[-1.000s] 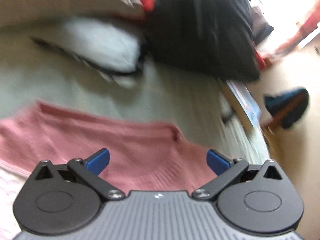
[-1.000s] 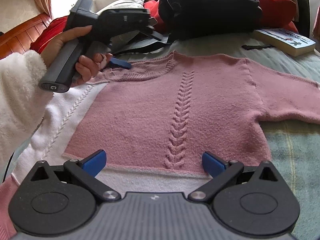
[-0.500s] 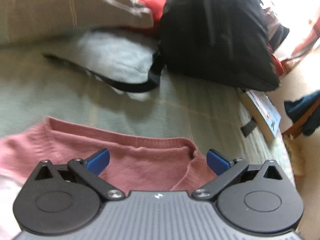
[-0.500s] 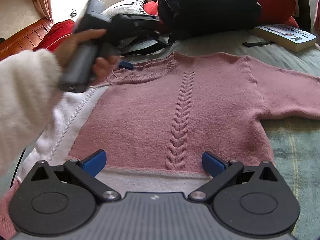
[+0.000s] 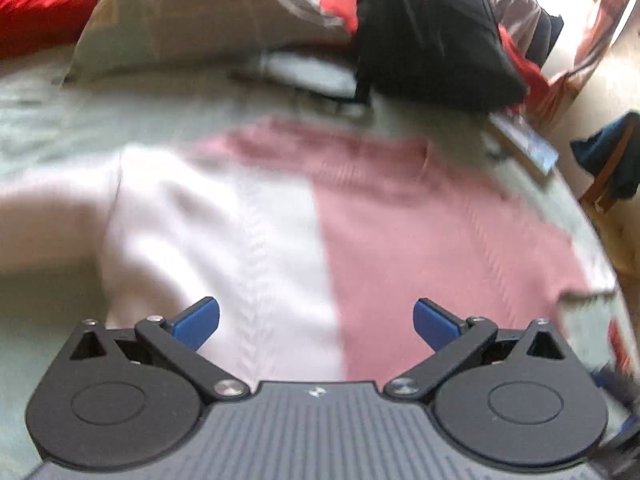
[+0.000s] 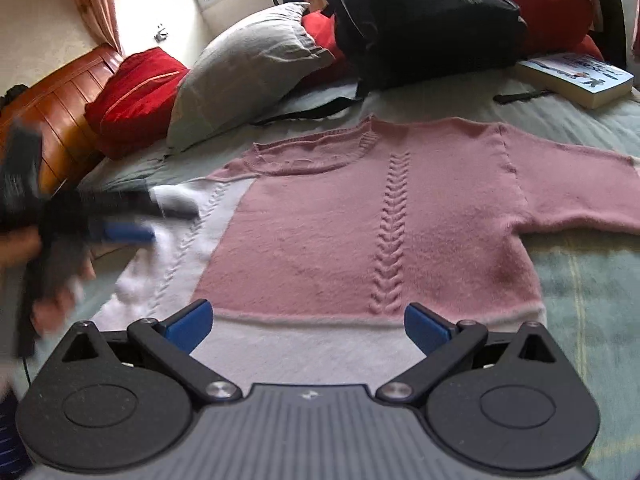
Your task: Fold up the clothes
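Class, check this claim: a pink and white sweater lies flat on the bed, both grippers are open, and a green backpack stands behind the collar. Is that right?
Not quite. The backpack is black, not green, as the right wrist view shows. The rest holds: the pink and white sweater lies flat on the bed, with the left gripper and right gripper both open.

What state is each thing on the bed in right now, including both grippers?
Pink and white sweater: flat, front up, one side folded in, one sleeve out.
Left gripper: open, empty, above sweater.
Right gripper: open, empty, at hem.
Black backpack: standing, closed as far as visible.
Book: closed, flat.
Grey pillow: propped up.
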### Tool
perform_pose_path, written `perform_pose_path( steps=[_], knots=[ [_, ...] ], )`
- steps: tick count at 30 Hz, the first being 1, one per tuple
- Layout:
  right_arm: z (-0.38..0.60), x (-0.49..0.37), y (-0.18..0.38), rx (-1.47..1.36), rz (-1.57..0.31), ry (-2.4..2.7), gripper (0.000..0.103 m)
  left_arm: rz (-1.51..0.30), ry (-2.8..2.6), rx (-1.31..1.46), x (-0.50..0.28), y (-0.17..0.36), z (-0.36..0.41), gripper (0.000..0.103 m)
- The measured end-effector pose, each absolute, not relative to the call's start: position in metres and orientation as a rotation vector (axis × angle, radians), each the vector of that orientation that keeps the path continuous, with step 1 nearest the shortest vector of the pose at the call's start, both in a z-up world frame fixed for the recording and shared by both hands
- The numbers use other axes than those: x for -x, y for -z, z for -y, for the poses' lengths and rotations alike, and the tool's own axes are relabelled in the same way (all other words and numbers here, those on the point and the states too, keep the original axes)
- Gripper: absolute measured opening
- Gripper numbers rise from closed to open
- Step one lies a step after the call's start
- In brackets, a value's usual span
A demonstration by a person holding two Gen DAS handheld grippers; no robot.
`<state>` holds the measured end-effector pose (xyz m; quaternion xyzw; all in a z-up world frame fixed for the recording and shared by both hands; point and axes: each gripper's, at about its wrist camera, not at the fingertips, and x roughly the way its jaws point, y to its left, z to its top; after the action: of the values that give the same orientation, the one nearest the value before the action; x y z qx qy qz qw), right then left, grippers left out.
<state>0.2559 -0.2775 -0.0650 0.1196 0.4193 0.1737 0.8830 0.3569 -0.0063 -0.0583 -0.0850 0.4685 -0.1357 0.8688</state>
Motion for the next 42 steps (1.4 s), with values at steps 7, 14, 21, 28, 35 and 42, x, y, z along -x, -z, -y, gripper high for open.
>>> perform_pose_path(
  steps=[7, 14, 21, 28, 35, 42],
  knots=[
    [0.269, -0.220, 0.070, -0.272, -0.970, -0.358, 0.103, -0.838, 0.305, 0.043, -0.338, 0.089, 0.013, 0.102],
    [0.257, -0.189, 0.058, -0.291, -0.980, -0.329, 0.103, -0.850, 0.326, 0.091, -0.359, 0.086, -0.004, 0.102],
    [0.238, -0.183, 0.052, -0.280, -0.984, -0.338, 0.103, -0.815, 0.262, 0.114, -0.326, 0.059, -0.079, 0.102],
    [0.215, -0.183, 0.053, -0.273, -1.010, -0.358, 0.103, -0.767, 0.053, 0.313, -0.287, 0.052, -0.213, 0.102],
    [0.192, -0.185, 0.052, -0.242, -1.028, -0.365, 0.103, -0.734, -0.092, 0.635, -0.263, 0.085, -0.322, 0.102],
    [0.180, -0.195, 0.058, -0.241, -1.047, -0.323, 0.103, -0.645, -0.068, 0.815, -0.276, 0.108, -0.364, 0.102]
  ],
)
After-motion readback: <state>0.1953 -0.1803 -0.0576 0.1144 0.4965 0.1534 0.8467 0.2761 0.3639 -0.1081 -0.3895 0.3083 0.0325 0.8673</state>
